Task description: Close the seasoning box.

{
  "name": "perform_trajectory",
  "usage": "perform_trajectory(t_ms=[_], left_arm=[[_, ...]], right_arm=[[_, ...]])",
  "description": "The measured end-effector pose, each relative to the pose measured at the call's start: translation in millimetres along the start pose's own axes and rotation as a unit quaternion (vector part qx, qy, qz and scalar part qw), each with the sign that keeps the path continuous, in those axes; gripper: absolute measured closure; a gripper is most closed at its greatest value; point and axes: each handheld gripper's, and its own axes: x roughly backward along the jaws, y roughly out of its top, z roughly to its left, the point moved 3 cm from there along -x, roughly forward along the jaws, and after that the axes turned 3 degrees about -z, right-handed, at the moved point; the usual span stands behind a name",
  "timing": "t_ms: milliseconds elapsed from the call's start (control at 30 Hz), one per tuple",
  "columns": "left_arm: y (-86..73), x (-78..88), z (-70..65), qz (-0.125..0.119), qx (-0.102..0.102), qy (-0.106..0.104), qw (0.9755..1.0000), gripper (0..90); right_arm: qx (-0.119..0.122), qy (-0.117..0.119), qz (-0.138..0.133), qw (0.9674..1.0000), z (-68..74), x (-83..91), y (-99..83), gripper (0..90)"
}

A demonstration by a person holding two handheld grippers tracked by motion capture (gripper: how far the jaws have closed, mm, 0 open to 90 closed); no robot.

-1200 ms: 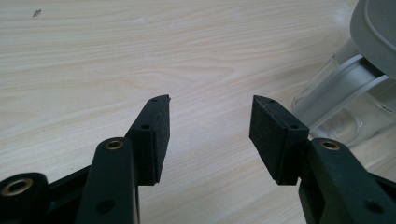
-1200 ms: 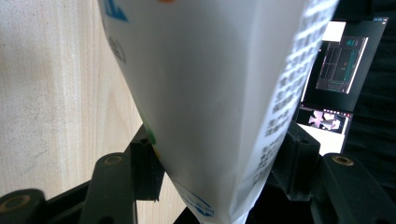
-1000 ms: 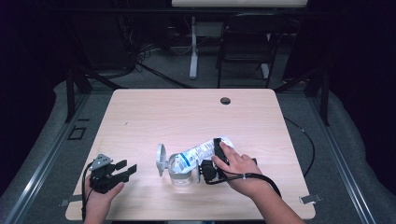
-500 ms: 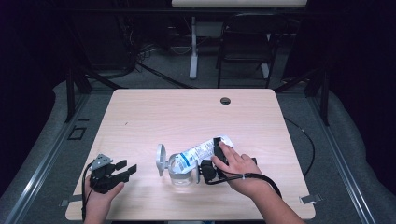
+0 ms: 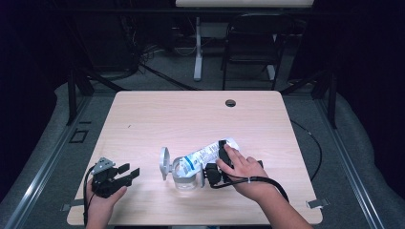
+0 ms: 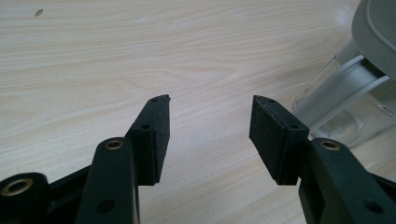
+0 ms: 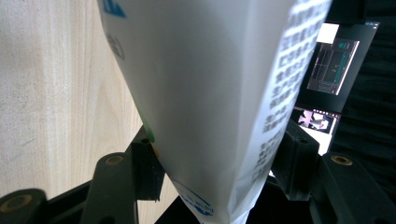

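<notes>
Nothing had moved since the earlier frames: both hands stayed where they were. The right gripper (image 5: pixel 220 160) held a white pouch (image 5: pixel 206 153) between its wide-set jaws, tilted over a clear glass jar (image 5: pixel 184 174) with a grey hinged lid (image 5: pixel 164 163) open, near the table's (image 5: pixel 200 119) front edge. Blue marks and dark print covered the pouch, too blurred to read. The left gripper (image 5: pixel 128 174) rested open and empty, well apart.
</notes>
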Motion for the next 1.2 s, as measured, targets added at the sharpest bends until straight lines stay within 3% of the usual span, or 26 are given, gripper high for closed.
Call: perform_trajectory(t_ms=[1200], left_arm=[[0.8, 1.1, 0.9, -0.001, -0.001, 0.002, 1.0000, 48.6]], right_arm=[[0.021, -0.008, 0.006, 0.9997, -3.7, 1.5, 0.8, 44.8]])
